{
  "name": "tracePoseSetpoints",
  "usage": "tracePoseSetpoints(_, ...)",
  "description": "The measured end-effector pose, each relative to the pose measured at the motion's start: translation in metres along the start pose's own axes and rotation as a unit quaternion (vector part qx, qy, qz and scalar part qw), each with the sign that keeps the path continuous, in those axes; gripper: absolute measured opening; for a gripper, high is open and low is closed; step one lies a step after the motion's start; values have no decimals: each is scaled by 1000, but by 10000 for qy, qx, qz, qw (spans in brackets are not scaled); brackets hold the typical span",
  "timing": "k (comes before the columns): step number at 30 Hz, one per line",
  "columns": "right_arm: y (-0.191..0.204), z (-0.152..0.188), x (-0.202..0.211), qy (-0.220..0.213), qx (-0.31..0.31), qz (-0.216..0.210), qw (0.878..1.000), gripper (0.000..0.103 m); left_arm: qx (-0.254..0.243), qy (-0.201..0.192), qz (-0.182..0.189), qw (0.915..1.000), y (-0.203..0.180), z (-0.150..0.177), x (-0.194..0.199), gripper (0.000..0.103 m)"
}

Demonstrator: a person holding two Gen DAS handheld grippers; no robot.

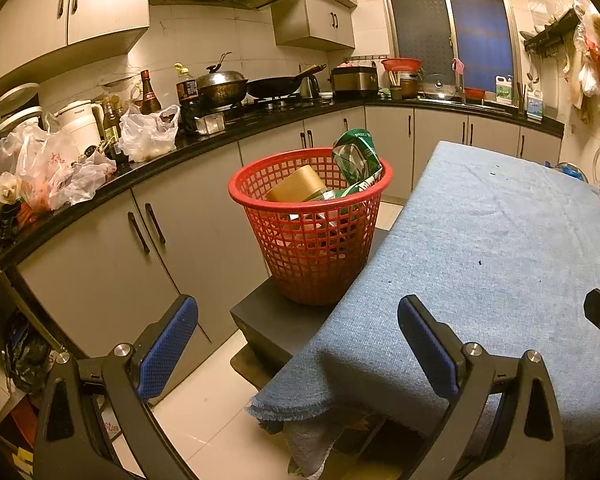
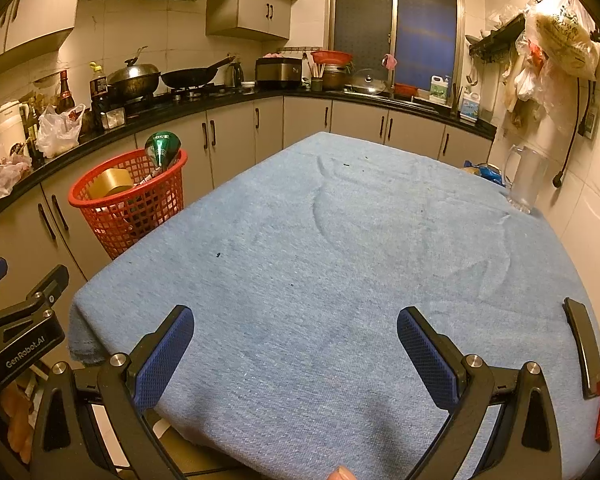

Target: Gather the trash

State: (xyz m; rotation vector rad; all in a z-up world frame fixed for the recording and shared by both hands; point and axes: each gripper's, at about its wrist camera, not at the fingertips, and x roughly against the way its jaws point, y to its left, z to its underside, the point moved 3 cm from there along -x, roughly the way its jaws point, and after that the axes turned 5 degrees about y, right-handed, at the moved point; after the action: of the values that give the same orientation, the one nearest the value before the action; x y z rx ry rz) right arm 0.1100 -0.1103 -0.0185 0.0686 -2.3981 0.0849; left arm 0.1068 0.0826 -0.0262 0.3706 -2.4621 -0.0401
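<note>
Hovering over the near edge of the blue-clothed desk, the right gripper was spread wide and empty. The left gripper, at nine o'clock from it, was likewise released, holding nothing. Farther off at eleven o'clock, the red mesh trash basket stood on a dark stool beside the desk, containing a crumpled green wrapper and a tan box. A clear glass pitcher stood at the desk's two o'clock corner.

A basket stands on a low stand left of the table, holding a box and a bag. A jug sits on the table's far right corner.
</note>
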Motion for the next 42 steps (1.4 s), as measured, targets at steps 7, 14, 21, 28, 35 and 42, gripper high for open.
tracePoseSetpoints(7,-3,-1,-2,23,-9,-5,10000,103,-9,26,9,10000,-1,1,-1,100)
tracePoseSetpoints(14,-6,0,-4,46,-23,-4,10000,103,-32,13,19,10000,-2,1,-3,100)
tracePoseSetpoints(21,-7,0,-4,55,-16,-3,10000,103,-18,28,34,10000,-1,1,-4,100)
tracePoseSetpoints(28,-7,-1,-4,60,-10,0,10000,103,-30,25,18,10000,-1,2,-4,100)
tracePoseSetpoints(35,-9,-1,-5,56,-3,-6,10000,103,-25,27,34,10000,-1,2,-4,100)
tracePoseSetpoints(42,-9,-1,-4,51,-23,2,10000,103,-47,37,45,10000,-2,2,-4,100)
